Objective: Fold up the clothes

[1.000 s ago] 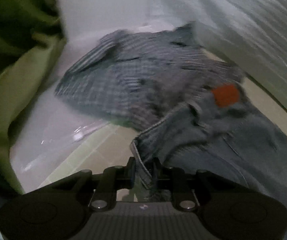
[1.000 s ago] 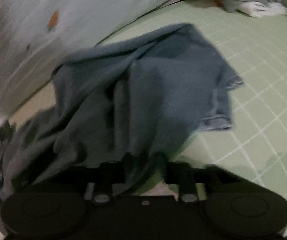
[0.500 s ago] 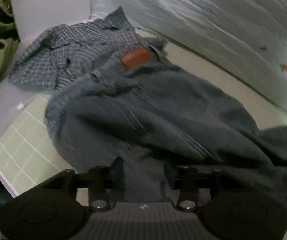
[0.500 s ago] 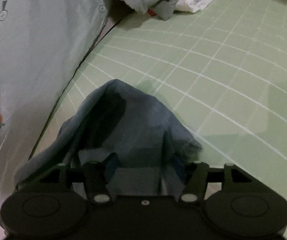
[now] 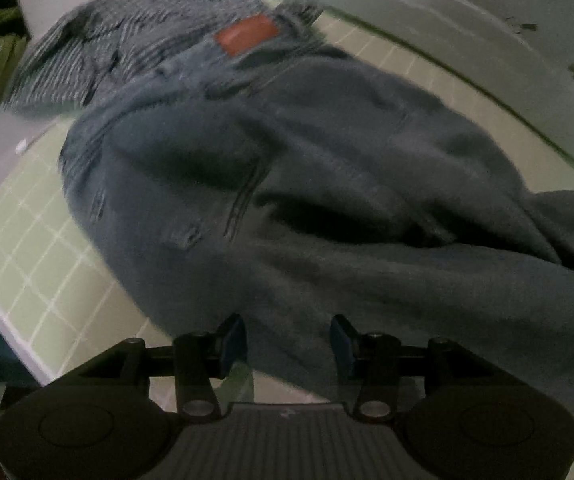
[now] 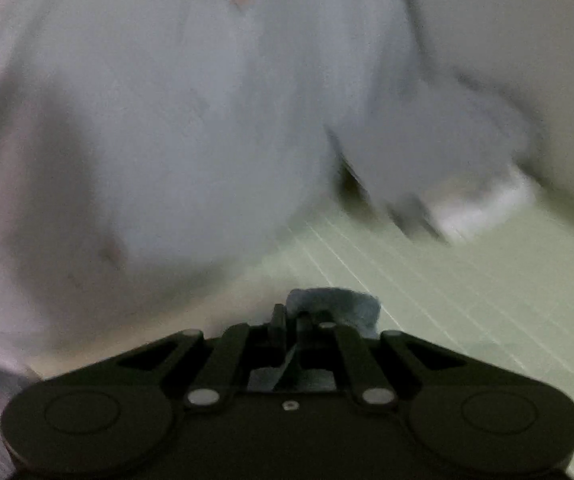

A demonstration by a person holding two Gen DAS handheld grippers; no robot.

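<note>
Blue jeans (image 5: 307,184) with a brown leather patch (image 5: 247,34) lie spread on the green checked sheet (image 5: 35,256) in the left wrist view. My left gripper (image 5: 287,338) is open, its fingers apart over the near edge of the jeans, holding nothing. In the right wrist view my right gripper (image 6: 291,320) is shut on a small bunch of blue denim (image 6: 335,302), held just above the sheet. The rest of the jeans is hidden from that view.
A striped grey shirt (image 5: 127,40) lies beyond the jeans at the far left. A pale blue quilt with carrot prints (image 6: 167,120) bulks along the sheet's far side. White folded cloth (image 6: 483,204) lies behind. The sheet's edge (image 5: 3,320) is at lower left.
My left gripper has opened and let go of the jeans' waistband, which now lies flat. My right gripper has closed on the denim and swung towards the quilt; its view is blurred.
</note>
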